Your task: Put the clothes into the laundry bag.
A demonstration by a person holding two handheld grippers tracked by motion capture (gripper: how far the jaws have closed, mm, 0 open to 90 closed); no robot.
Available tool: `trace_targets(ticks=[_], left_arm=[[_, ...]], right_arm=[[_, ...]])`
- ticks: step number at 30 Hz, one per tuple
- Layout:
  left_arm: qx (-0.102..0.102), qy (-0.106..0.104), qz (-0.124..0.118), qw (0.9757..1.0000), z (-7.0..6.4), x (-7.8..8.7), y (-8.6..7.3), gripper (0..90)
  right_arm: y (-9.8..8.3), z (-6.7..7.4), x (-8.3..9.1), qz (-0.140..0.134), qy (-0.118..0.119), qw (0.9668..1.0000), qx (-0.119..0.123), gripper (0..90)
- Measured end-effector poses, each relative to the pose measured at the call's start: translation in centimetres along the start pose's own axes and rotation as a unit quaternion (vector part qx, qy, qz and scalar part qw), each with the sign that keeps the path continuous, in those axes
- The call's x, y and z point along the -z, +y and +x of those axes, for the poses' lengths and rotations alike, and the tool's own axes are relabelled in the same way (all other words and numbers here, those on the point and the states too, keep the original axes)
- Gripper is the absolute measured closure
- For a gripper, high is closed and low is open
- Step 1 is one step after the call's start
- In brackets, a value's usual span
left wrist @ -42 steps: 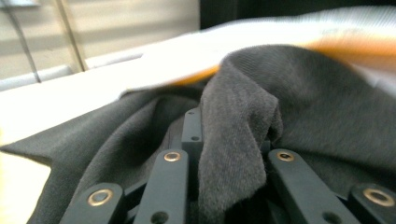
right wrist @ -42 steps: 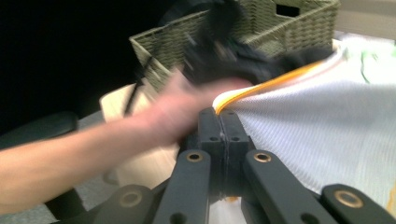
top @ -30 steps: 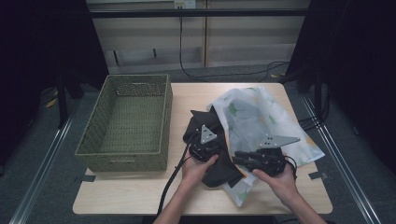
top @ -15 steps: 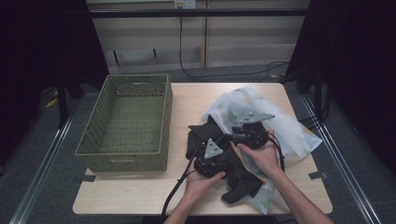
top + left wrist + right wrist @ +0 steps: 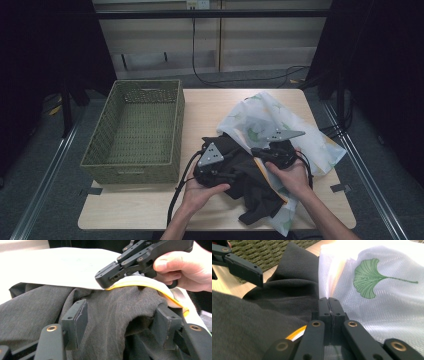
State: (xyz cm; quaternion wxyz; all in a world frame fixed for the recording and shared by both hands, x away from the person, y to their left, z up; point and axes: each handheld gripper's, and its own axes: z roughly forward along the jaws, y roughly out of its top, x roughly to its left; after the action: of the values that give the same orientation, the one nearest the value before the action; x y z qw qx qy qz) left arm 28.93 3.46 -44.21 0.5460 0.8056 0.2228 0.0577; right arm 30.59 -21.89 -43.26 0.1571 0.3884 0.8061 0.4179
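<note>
A dark grey garment [image 5: 250, 190] lies crumpled at the table's front middle, partly under a white mesh bag [image 5: 280, 117] printed with green leaves. My left gripper [image 5: 235, 167] is open, its jaws spread on either side of a raised fold of the garment [image 5: 112, 310]. My right gripper [image 5: 256, 151] is shut on the bag's yellow-trimmed edge [image 5: 140, 282], just above that fold. In the right gripper view the shut gripper [image 5: 328, 302] rests between the garment [image 5: 284, 290] and the bag [image 5: 382, 297]. One finger [image 5: 244, 268] of the left gripper shows at the upper left.
A green woven basket [image 5: 135, 125] stands on the left half of the wooden table [image 5: 210, 105]; its inside looks bare. Its weave [image 5: 262, 247] lies close behind the garment. A black cable [image 5: 176, 192] trails from the left gripper over the front edge.
The right gripper has moved from the table's front right up to the garment's top, and the bag's edge has come with it. The left gripper has shifted slightly towards the front.
</note>
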Motion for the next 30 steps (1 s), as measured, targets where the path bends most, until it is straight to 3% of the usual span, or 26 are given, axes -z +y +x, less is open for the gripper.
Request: trace_targets(ticks=[5,8,11,16,17,20,24,25,26,27,28,30], left_arm=[[-0.005,-0.012,0.011,0.9999,0.1,0.7,0.0,29.8],[-0.009,-0.024,0.031,0.9992,0.2,1.2,-0.2,25.5],[-0.007,-0.017,0.032,0.9993,0.3,2.3,-0.8,23.3],[0.01,-0.003,0.012,0.9999,1.2,3.9,-1.4,22.0],[0.009,0.009,0.013,0.9998,1.4,4.0,-1.3,22.0],[0.018,0.03,0.006,0.9994,2.3,2.9,-1.1,21.7],[-0.004,0.069,0.057,0.996,4.0,-0.4,-1.7,8.3],[0.009,0.071,0.063,0.9955,4.6,-1.0,-1.9,8.0],[0.027,0.059,0.055,0.9964,5.0,-1.4,-2.0,3.9],[0.032,0.059,0.059,0.996,5.2,-1.9,-2.1,1.9],[0.021,0.065,0.072,0.9951,5.2,-2.3,-2.2,2.6],[0.016,0.057,0.105,0.9927,5.1,-3.5,-2.5,0.0]], right_arm=[[-0.2,-0.6,0.6,-0.01,-0.006,0.9998,-0.013,90.0],[-0.1,-0.9,0.8,-0.015,-0.01,0.9997,-0.019,90.0],[-0.1,-1.0,0.7,-0.018,-0.013,0.9996,-0.019,90.0],[0.0,-1.1,0.7,-0.018,-0.012,0.9996,-0.02,90.0],[0.0,-1.1,0.7,-0.018,-0.012,0.9996,-0.02,90.0],[0.1,-0.8,0.6,-0.022,-0.007,0.9996,-0.016,90.0],[0.2,-0.6,0.6,-0.023,-0.002,0.9997,-0.012,90.0],[0.2,-0.5,0.6,-0.023,-0.002,0.9997,-0.012,90.0],[0.2,-0.6,0.6,-0.023,-0.001,0.9997,-0.012,90.0],[0.1,-0.6,0.6,-0.024,0.0,0.9996,-0.013,90.0],[0.1,-0.6,0.6,-0.024,0.001,0.9996,-0.013,90.0],[0.0,-0.8,0.3,-0.023,0.005,0.9996,-0.016,90.0]])
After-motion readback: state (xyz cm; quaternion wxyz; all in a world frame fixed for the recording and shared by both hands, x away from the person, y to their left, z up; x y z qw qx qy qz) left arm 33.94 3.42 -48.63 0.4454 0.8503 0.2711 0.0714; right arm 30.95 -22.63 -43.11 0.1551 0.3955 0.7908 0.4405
